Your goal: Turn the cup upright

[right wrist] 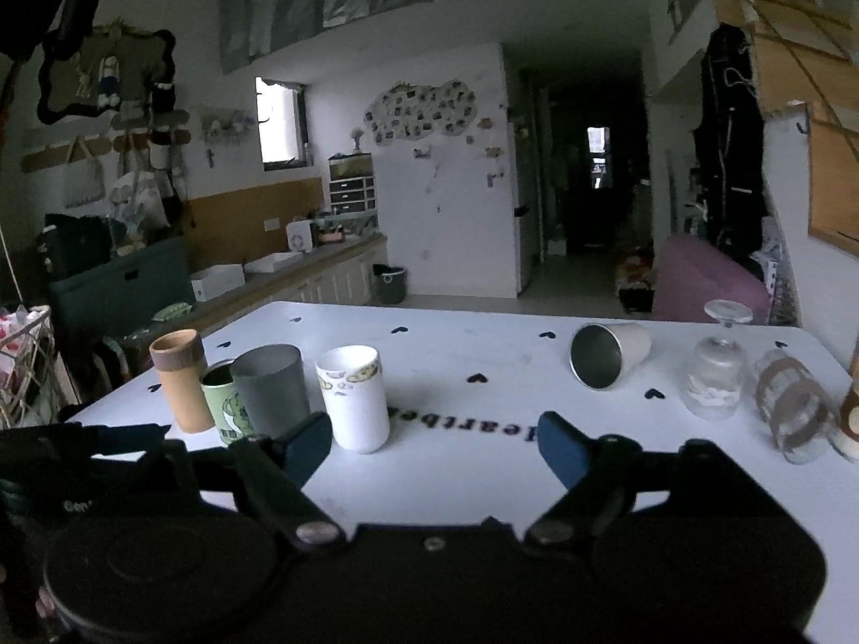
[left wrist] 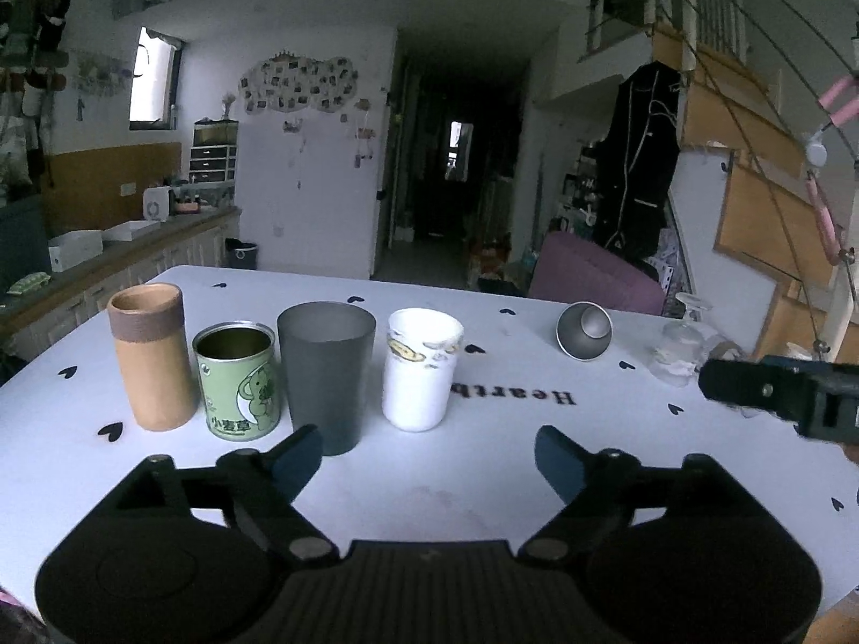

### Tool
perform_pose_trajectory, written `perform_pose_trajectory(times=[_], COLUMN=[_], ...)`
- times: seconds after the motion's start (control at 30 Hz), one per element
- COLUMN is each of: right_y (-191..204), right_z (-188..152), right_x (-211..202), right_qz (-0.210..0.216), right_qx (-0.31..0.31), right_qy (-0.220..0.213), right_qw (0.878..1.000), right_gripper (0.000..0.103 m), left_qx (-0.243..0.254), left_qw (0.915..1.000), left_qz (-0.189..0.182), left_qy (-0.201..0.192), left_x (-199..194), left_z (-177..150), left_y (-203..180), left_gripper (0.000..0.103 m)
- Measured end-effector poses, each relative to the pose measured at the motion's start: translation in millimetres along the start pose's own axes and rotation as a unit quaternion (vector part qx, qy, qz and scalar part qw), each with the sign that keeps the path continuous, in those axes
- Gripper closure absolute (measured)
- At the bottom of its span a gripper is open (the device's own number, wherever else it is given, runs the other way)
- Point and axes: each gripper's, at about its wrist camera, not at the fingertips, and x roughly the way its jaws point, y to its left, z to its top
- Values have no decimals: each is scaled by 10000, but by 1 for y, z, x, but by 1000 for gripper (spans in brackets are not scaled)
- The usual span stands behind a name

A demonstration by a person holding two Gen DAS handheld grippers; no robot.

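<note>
A metal cup (right wrist: 609, 355) lies on its side on the white table (right wrist: 483, 483), mouth toward me; it also shows in the left wrist view (left wrist: 584, 331) at the far right. My right gripper (right wrist: 435, 443) is open and empty, well short of the cup. My left gripper (left wrist: 429, 461) is open and empty, in front of the upright row of cups. The right gripper's body shows at the right edge of the left wrist view (left wrist: 784, 397).
Standing upright at left are a tan cup (left wrist: 153, 357), a green tin (left wrist: 239, 381), a dark grey cup (left wrist: 325, 373) and a white cup (left wrist: 421, 367). At right are an upside-down stemmed glass (right wrist: 716, 370) and a glass with brown bands (right wrist: 797, 410), lying tilted.
</note>
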Motion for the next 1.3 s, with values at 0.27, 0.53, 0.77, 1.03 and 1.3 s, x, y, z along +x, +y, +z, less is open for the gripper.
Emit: perform_pose_trajectory(times=[0.27,0.53,0.77,1.03,1.3], right_y=[8,12,5,-1,1], right_z=[-24,-28,-40,-51,-53], right_x=[-15,-2,-15,-25,-30], right_qz=[-268,-502,-669,-769,-828], right_qx=[-170,-345,-150,-44,-101], right_qy=[-161,-365,-373,-349,-336], right_qw=[9994,9975,9970,9964,9959], right_gripper=[5,0,0,0,0], left_qx=[26,-11,57,174,228], left_qw=[9999,9998,9995,9992,9991], left_qz=[96,147,236,314,307], left_qy=[-130,-103,-205,-194,-186], left_x=[-8,-10,-20,-23,-24], left_z=[-8,-14,-18,-21,-23], left_y=[-1,1,1,-3,-5], left_gripper=[1,0,0,0,0])
